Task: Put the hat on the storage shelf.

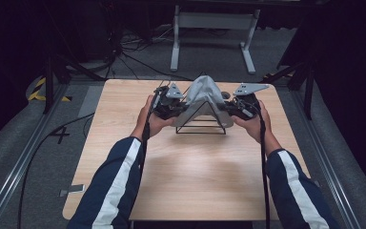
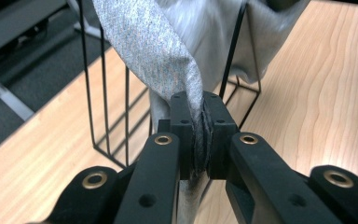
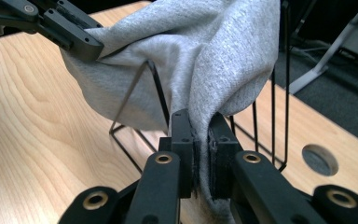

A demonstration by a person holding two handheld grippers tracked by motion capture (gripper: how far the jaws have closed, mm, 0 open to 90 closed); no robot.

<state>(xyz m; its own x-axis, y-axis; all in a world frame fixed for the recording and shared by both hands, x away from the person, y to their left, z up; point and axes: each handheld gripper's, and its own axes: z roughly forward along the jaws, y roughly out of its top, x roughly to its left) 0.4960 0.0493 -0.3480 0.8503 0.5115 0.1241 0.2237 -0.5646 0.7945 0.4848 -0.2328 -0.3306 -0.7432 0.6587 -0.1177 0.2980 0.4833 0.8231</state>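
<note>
Over a wire rack [image 1: 201, 121], both tools pinch grey cloth [image 1: 204, 95].

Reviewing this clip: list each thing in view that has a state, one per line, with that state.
grey cloth: draped over the rack's peak, pinched at both sides.
black wire rack: upright on the table, mostly covered by the cloth.
left gripper: shut on a fold of the cloth.
right gripper: shut on a fold of the cloth.
wooden table: bare around the rack.
</note>
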